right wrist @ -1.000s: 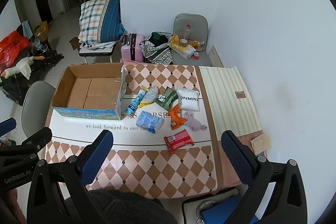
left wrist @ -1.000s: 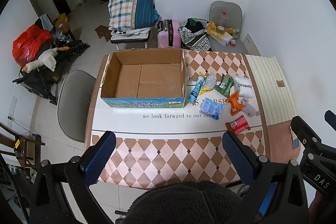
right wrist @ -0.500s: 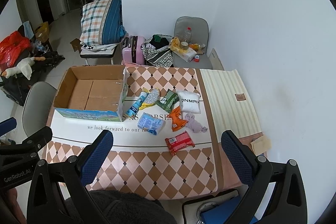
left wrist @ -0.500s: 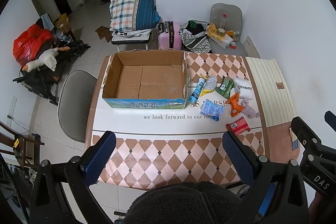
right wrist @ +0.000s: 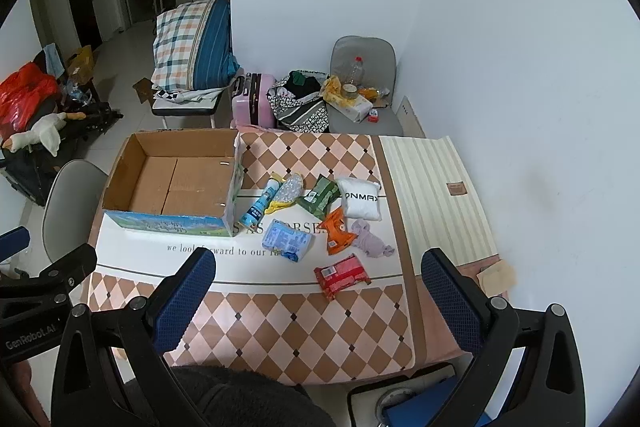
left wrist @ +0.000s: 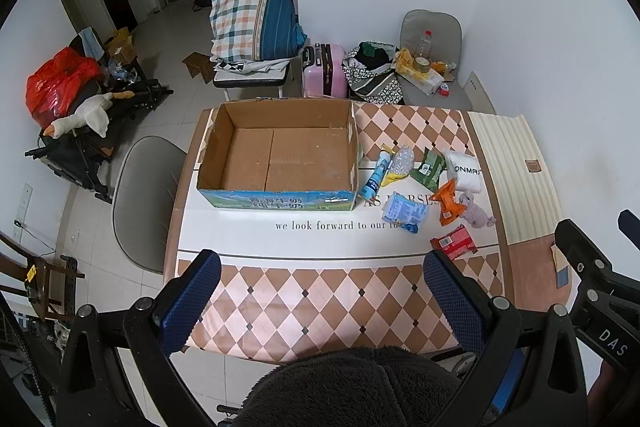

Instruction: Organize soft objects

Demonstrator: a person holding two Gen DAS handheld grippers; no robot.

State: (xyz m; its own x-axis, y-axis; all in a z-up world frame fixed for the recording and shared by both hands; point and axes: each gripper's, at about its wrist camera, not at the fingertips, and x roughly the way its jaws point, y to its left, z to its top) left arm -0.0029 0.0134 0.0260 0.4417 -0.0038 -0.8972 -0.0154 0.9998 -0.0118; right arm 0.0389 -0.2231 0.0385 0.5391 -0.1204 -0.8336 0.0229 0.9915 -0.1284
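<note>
Here, the left tool [left wrist: 322, 291] and the right tool [right wrist: 318, 289] both hover with fingers spread wide and nothing between them, above the near edge of the counter [right wrist: 304, 327]. Farther out, an open cardboard box [right wrist: 172, 187] stands at the counter's left. Just to its right lie the soft objects, among them a red packet [right wrist: 342, 275], blue packet [right wrist: 287, 239], orange packet [right wrist: 337, 229], and white pouch [right wrist: 361, 198].

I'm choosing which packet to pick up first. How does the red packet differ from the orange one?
The red packet lies nearest the tongs, apart from the other items; the orange packet sits farther back, beside the purple cloth. The red one lies flat and looks wider; the orange one looks crumpled and narrower. Both rest on the table, outside the box.
</note>
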